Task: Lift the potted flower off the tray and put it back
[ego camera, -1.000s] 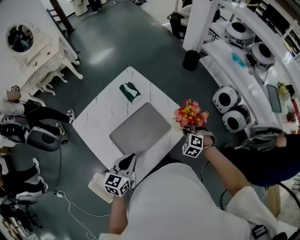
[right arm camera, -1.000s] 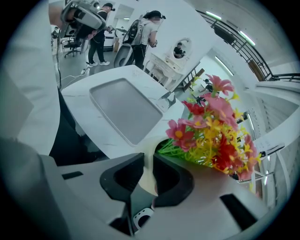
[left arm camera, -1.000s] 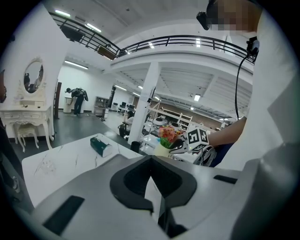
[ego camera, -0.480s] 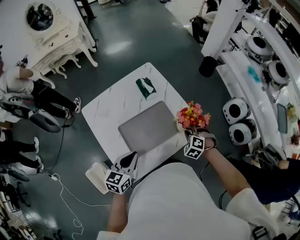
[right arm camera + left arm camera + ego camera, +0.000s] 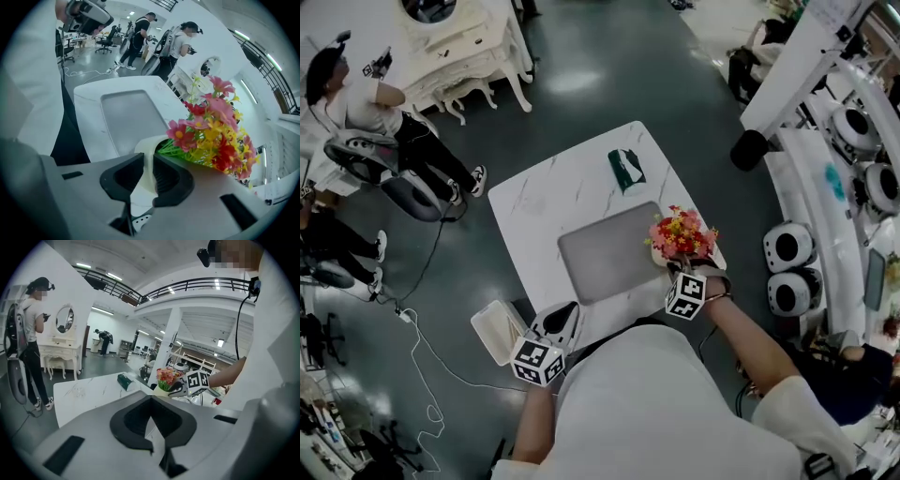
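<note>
The right gripper (image 5: 149, 160) is clamped on the white wall of the pot, one jaw on each side of it, so the potted flower (image 5: 682, 232) sits in its grasp with the red, pink and yellow blooms spreading above the jaws; seen from the head view, the flower is at the right edge of the grey tray (image 5: 605, 255), near the right rim of the white marble bench (image 5: 534, 202) — whether the pot's base rests on anything or hangs clear cannot be told, since the gripper and blooms cover it; the tray itself is bare. The left gripper (image 5: 151, 402) is held low at the near edge of the bench, well apart from the flower, its jaws together with nothing between them; a small green packet (image 5: 626, 169) lies on the far side of the bench beyond the tray, and a white box (image 5: 495, 330) stands just beside the bench's near-left corner.
</note>
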Motion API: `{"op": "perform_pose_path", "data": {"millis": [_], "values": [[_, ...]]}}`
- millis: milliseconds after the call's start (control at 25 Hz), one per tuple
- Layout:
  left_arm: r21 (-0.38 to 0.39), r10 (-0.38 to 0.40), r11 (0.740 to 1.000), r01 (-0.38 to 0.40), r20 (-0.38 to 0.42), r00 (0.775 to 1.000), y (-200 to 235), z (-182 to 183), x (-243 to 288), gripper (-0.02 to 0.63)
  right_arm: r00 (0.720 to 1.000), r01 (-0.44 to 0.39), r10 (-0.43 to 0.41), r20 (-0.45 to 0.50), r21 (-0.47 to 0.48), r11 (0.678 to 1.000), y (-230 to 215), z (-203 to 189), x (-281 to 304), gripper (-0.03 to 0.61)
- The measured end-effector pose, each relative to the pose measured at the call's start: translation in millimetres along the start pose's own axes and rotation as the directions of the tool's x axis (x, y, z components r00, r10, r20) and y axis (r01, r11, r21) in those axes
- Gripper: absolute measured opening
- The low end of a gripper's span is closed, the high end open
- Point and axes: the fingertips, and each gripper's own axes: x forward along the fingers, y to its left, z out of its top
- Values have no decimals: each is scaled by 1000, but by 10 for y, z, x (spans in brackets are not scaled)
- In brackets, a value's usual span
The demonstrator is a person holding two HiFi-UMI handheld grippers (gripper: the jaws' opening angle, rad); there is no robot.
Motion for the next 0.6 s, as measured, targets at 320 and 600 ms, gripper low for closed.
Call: {"op": "perform_pose_path", "data": {"millis": [320,600], "values": [[-40,81,996,-81,13,997,100,-73,-205,8,998,-39,45,54,-103,994,77,466,185,71],[-80,153,985,-150,28,988,167,-136,-331,8,992,-76,92,81,-182,980,212,749,371,71]]}}
